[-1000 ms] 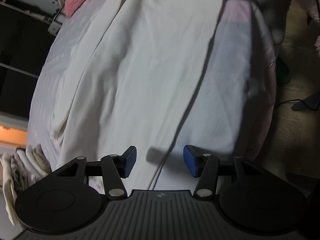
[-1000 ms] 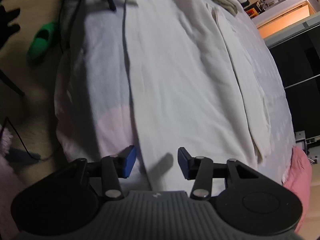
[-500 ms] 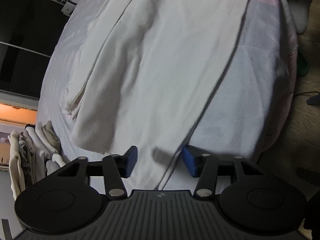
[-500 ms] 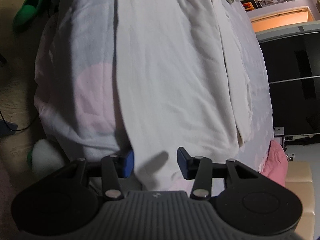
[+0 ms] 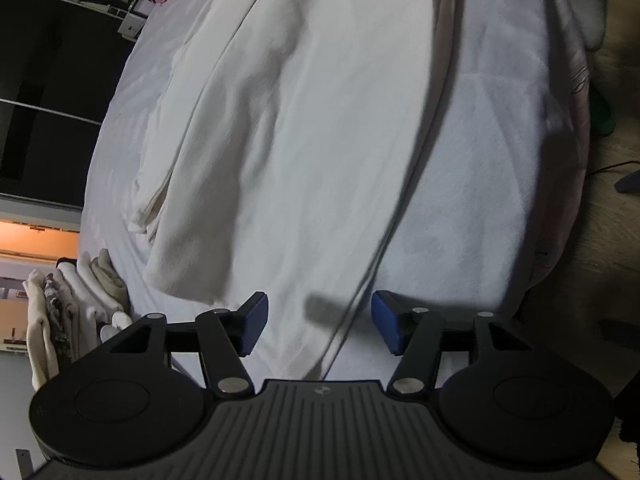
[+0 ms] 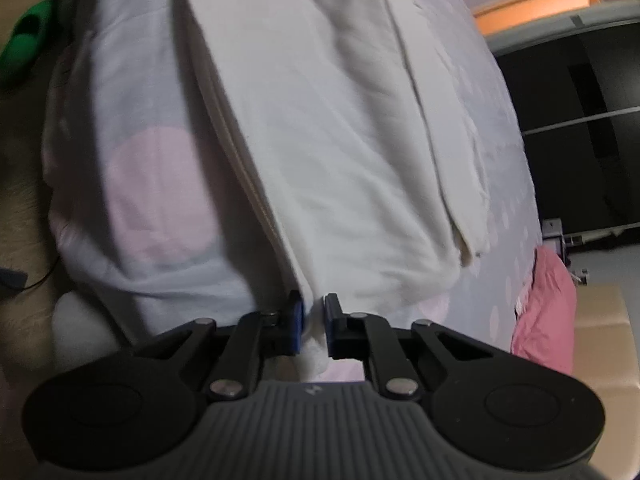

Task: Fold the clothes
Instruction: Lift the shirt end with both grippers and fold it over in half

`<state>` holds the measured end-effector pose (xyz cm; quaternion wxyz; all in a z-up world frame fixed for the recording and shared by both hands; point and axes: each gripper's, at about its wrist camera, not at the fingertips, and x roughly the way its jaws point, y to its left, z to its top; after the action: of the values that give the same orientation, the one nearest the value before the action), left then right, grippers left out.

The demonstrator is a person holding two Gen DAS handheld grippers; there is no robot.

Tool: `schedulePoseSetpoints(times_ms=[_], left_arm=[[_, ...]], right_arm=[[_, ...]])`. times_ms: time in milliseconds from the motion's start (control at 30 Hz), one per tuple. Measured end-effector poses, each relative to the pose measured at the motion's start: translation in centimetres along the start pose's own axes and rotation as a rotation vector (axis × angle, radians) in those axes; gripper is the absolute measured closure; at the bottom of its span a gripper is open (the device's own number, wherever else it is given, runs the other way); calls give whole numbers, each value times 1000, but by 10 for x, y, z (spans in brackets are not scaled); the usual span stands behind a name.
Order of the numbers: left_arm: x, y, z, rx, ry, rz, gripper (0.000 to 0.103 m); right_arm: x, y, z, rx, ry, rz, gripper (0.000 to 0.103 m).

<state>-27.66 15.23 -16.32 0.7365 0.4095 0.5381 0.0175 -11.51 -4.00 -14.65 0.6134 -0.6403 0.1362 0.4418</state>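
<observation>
A long cream-white garment point(image 5: 304, 128) lies spread lengthwise on the bed; it also shows in the right wrist view point(image 6: 340, 140). My left gripper point(image 5: 318, 326) is open, its blue pads on either side of the garment's near edge, low over the cloth. My right gripper point(image 6: 313, 326) is shut on the garment's opposite end, with white cloth bunched between the pads. The garment's far long side is folded over in a narrow strip point(image 6: 436, 152).
The bed has a pale sheet point(image 5: 480, 184) with pink dots point(image 6: 160, 192). A stack of folded clothes point(image 5: 72, 304) sits at the left. A pink pillow point(image 6: 544, 308) lies at one end. A green slipper point(image 6: 24, 44) is on the wooden floor.
My right gripper moved down onto the garment's end and closed on it. My left gripper drew back toward the garment's other end and stays open.
</observation>
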Motion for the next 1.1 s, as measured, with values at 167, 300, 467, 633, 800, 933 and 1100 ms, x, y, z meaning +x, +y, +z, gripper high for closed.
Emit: schedulePoseSetpoints(times_ms=[167, 300, 467, 633, 800, 933, 1100], left_arm=[[8, 10, 3, -57, 32, 24, 47], [16, 22, 2, -130, 70, 47, 64], [19, 34, 0, -188, 78, -30, 100], [-1, 68, -2, -366, 4, 1, 100], [-18, 114, -6, -591, -100, 45, 100], [-32, 145, -4, -680, -166, 85, 100], [-41, 182, 0, -751, -215, 113, 100]], right_arm=[[3, 4, 1, -26, 8, 22, 91], [5, 5, 0, -32, 11, 32, 88], [6, 5, 3, -29, 19, 46, 94], [-3, -11, 5, 48, -8, -10, 95], [-14, -37, 8, 163, -59, -144, 96], [-20, -54, 15, 225, -93, -242, 96], [-29, -81, 29, 284, -136, -346, 96]])
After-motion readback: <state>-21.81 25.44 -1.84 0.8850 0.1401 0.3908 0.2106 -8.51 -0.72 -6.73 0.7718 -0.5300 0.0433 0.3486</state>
